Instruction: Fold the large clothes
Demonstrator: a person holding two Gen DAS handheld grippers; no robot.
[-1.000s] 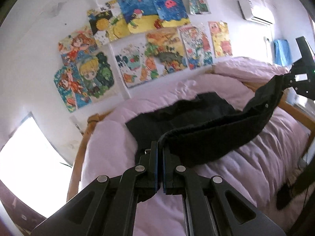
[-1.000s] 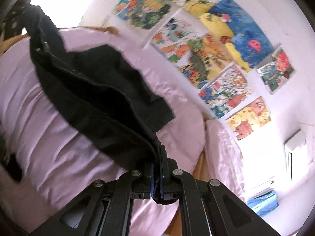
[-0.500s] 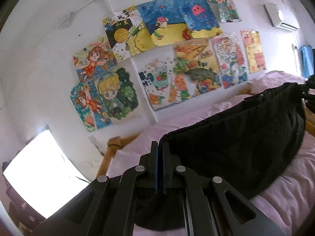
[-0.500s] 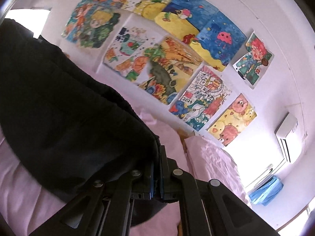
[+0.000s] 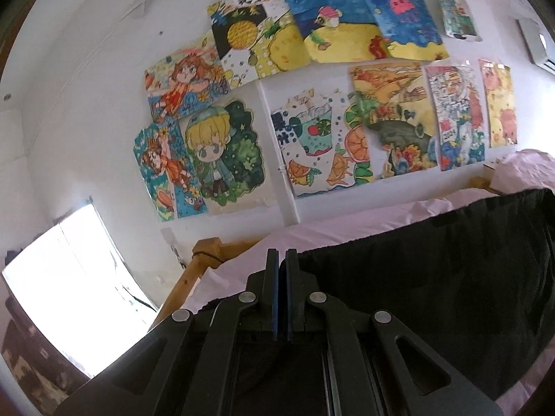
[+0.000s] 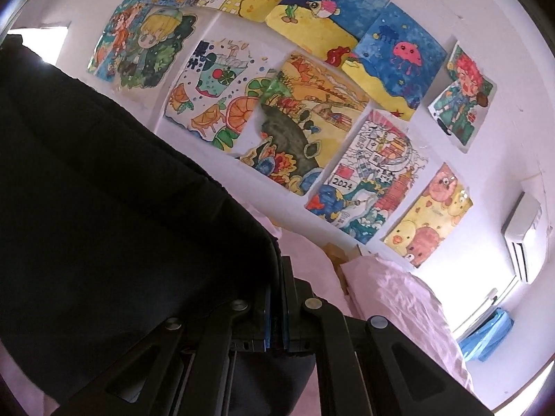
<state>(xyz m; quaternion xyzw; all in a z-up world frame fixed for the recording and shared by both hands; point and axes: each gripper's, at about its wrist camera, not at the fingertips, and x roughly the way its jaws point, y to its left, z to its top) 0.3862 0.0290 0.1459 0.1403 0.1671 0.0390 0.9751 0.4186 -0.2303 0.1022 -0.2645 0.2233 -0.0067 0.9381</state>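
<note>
Both grippers are clenched on the same black garment (image 5: 433,270). The left gripper (image 5: 281,260) pinches its edge between blue-lined fingers (image 5: 274,287) pressed nearly together; the cloth runs off to the right as a taut upper hem and hangs below. The right gripper (image 6: 275,277) grips the opposite end, the fabric bunched at its fingers (image 6: 267,298) and spreading up and left across that view. The garment is held up over a bed (image 5: 347,222) covered in a pink quilt, near the bed's far edge by the wall; whether its lower part touches the quilt cannot be told. A wooden bedpost (image 5: 206,249) shows at the bed's left corner, and a pink pillow (image 6: 409,298) lies toward the right end. Behind, the white wall (image 5: 86,104) is covered with bright children's paintings (image 5: 347,31), cartoon figures, a jellyfish, fruit, pigs. A bright window (image 5: 69,277) sits low left, and an air conditioner (image 6: 522,232) hangs at the right, with something blue (image 6: 485,332) below it.
</note>
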